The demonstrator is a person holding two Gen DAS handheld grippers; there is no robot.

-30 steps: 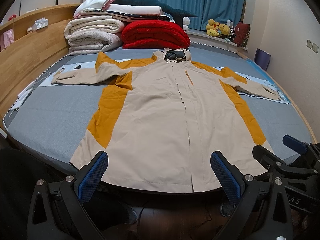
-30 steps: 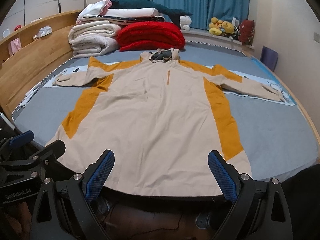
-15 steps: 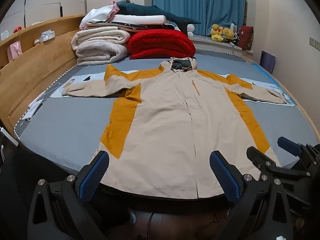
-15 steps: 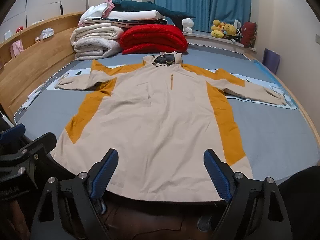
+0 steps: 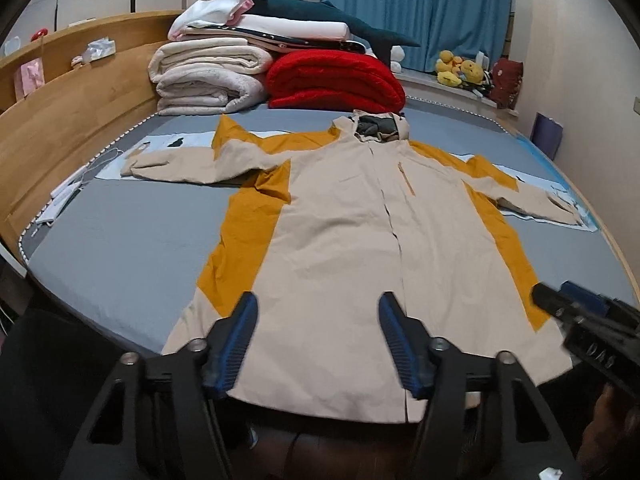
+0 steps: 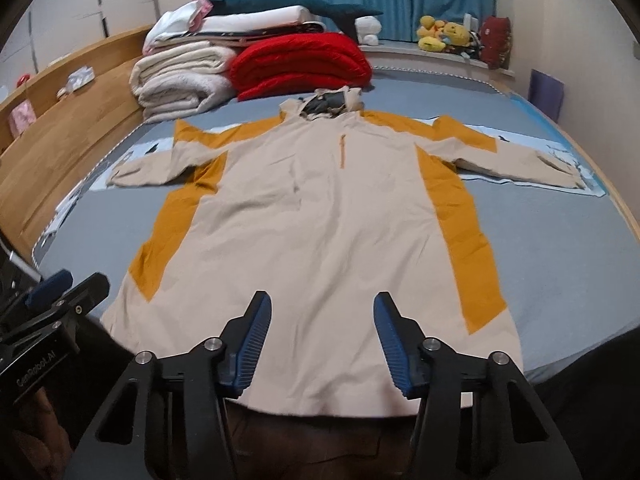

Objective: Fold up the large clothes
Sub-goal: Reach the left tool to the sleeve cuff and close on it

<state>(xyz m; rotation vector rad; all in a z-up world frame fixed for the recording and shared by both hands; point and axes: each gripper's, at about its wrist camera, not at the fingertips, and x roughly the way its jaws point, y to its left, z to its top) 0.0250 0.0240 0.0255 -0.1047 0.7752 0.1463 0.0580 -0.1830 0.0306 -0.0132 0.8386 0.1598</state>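
Note:
A large beige jacket point(image 5: 340, 240) with mustard side panels lies flat on the grey bed point(image 5: 120, 248), front up, sleeves spread, hood at the far end. Its hem reaches the near bed edge. My left gripper point(image 5: 318, 304) hovers over the hem's left part with its jaws closing and no cloth between them. In the right wrist view the same jacket point(image 6: 320, 208) fills the bed point(image 6: 560, 248). My right gripper point(image 6: 323, 300) hovers over the hem's right part, jaws also closing on nothing. Each view shows the other gripper at its edge: the right gripper point(image 5: 580, 308) and the left gripper point(image 6: 60, 292).
Folded white blankets point(image 5: 208, 76) and a red quilt point(image 5: 336, 80) are stacked at the far end of the bed. A wooden headboard point(image 5: 72, 108) runs along the left. Plush toys point(image 5: 460, 72) sit on the sill under blue curtains. A wall bounds the right side.
Both grippers' jaws have come about halfway together. Both hands have shifted slightly, so the jacket sits a little differently in each view. The jacket itself has not moved.

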